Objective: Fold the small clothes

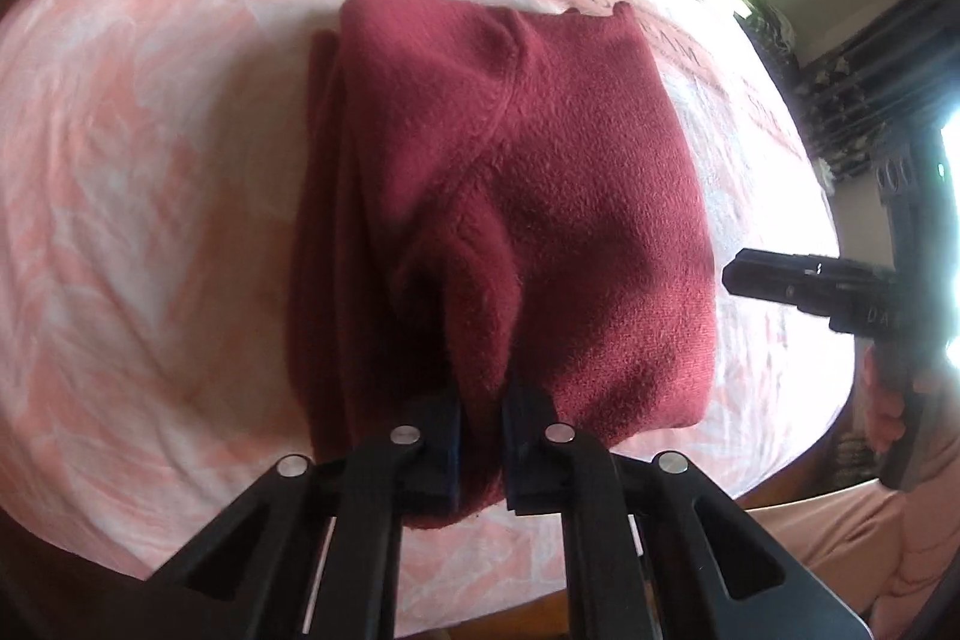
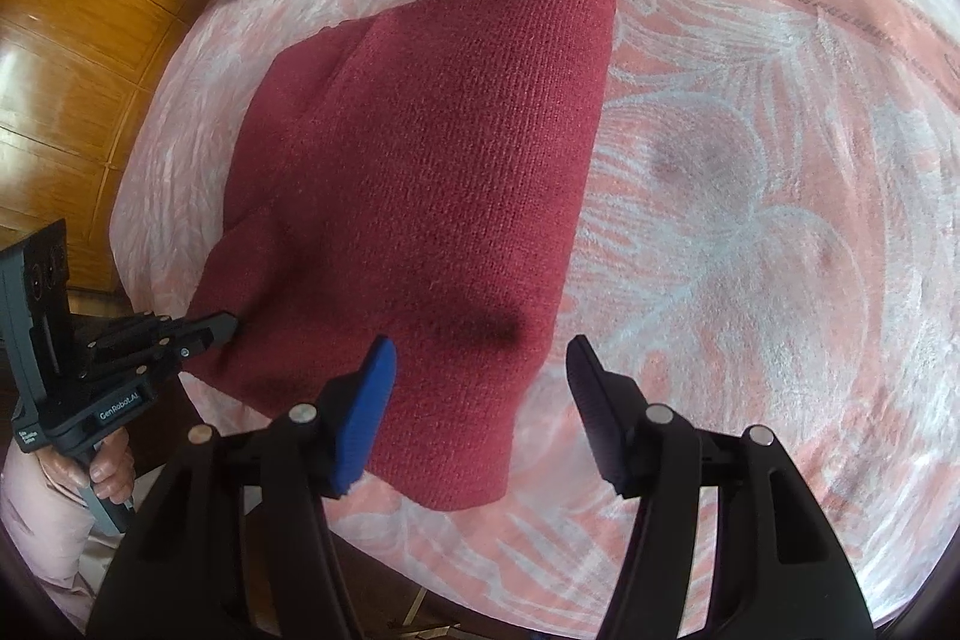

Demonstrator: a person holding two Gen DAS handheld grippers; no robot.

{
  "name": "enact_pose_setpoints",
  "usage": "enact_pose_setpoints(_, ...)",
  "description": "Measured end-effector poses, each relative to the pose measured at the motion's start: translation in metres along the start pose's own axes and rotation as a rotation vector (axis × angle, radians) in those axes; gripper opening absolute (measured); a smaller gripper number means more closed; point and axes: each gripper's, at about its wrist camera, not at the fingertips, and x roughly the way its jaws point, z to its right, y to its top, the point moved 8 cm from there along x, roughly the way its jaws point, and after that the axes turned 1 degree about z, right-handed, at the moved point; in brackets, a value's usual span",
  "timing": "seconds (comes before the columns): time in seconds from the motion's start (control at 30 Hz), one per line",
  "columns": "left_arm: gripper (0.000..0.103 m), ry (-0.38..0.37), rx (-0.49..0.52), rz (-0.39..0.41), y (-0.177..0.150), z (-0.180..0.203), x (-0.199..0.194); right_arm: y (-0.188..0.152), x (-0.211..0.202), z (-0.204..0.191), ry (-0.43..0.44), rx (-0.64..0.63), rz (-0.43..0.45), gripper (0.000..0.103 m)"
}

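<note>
Mid-fold, the maroon knit sweater (image 2: 414,172) lies on the pink blanket (image 2: 750,232), its near hem pinched by the left tongs (image 1: 482,439) while the right tongs (image 2: 480,406) hover spread; next, carry that hem toward the collar.

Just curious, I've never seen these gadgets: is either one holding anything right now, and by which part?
The left tool pinches the dark red sweater at its near edge. The right tool is open, holding nothing.

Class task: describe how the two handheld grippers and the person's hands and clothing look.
Both grippers, left gripper and right gripper, are black with silver pivot pins. The right has a blue pad. The left's body reads "GenRobot.AI". Bare hand, pale pink clothing.
</note>
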Motion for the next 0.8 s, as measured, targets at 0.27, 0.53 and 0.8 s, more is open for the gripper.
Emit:
enact_pose_setpoints(0.27,0.008,0.007,0.002,0.032,-0.013,-0.024,-0.026,-0.009,0.000,-0.010,0.043,-0.025,-0.021,0.059)
enact_pose_setpoints(0.53,0.009,0.112,0.039,-0.040,-0.027,-0.032,0.026,-0.035,0.044,-0.002,-0.093,-0.052,-0.111,0.060)
enact_pose_setpoints(0.8,0.039,0.068,0.040,-0.015,-0.011,-0.026,0.001,-0.033,0.028,-0.009,-0.070,-0.059,-0.078,0.061)
